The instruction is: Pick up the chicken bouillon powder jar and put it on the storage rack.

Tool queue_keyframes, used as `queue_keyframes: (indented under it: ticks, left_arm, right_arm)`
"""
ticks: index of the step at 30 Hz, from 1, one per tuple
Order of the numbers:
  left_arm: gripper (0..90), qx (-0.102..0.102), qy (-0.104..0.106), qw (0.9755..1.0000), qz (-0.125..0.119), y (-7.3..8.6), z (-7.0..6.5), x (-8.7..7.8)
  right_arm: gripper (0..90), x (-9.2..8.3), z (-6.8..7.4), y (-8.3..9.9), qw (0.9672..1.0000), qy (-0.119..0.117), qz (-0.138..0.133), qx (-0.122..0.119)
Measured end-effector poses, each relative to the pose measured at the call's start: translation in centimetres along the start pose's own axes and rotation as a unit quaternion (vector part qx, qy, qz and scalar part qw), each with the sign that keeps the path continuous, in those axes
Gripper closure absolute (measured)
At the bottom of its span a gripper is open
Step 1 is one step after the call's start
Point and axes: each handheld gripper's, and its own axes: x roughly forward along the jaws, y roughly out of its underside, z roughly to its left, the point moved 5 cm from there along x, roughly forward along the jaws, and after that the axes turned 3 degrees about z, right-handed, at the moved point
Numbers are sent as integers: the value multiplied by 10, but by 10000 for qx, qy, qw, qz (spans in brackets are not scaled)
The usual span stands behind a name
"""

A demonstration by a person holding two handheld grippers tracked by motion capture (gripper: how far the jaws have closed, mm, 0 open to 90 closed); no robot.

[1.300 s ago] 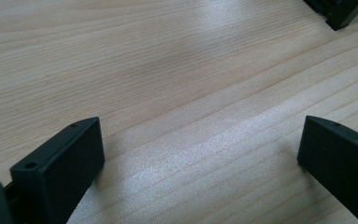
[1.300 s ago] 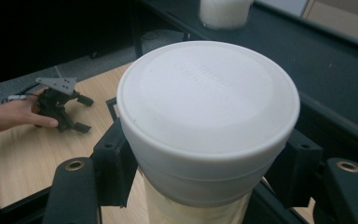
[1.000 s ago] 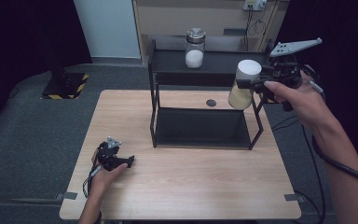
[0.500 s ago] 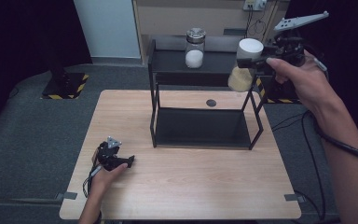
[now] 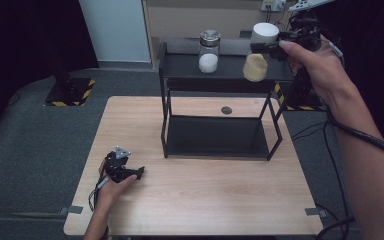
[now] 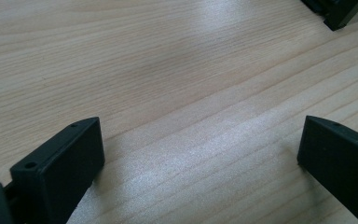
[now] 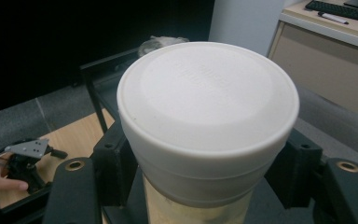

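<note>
Since a second ago, the right gripper (image 5: 267, 47) has carried the white-lidded glass jar of yellowish grains (image 5: 258, 60) up from beside the black metal two-tier rack (image 5: 220, 80) to the level of its top shelf, while the left gripper (image 5: 122, 170) has kept its place on the light wooden table (image 5: 205, 200).

From the high view, the jar hangs upright just over the right end of the top shelf, apart from the metal-lidded glass jar of white powder (image 5: 209, 51) already standing there. Gripping below the lid keeps it level, which suits setting it down beside the other jar; that is likely the step in hand.

Along the left gripper (image 6: 200, 154), its black jaws stand wide apart with nothing but bare table (image 6: 168, 70) between them, resting idle out of the way.

Along the right gripper (image 7: 205, 186), the jaws are clamped on the jar's neck just under the broad white lid (image 7: 207, 100), a hold that stops it slipping downward.
</note>
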Motion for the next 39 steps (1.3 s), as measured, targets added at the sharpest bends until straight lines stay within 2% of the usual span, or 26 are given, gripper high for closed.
queue_keyframes:
  ticks: [9,18,39]
  left_arm:
    - [0,22,39,10000,-3,-1,1,2]
    - [0,37,51,10000,-1,-2,1,2]
    - [0,74,83,9999,0,-4,2,4]
  right_arm:
    - [353,17,-14,-4,9999,102,5,97]
    - [354,31,-20,-6,9998,119,62,126]
    - [353,46,-32,-1,9996,104,137,224]
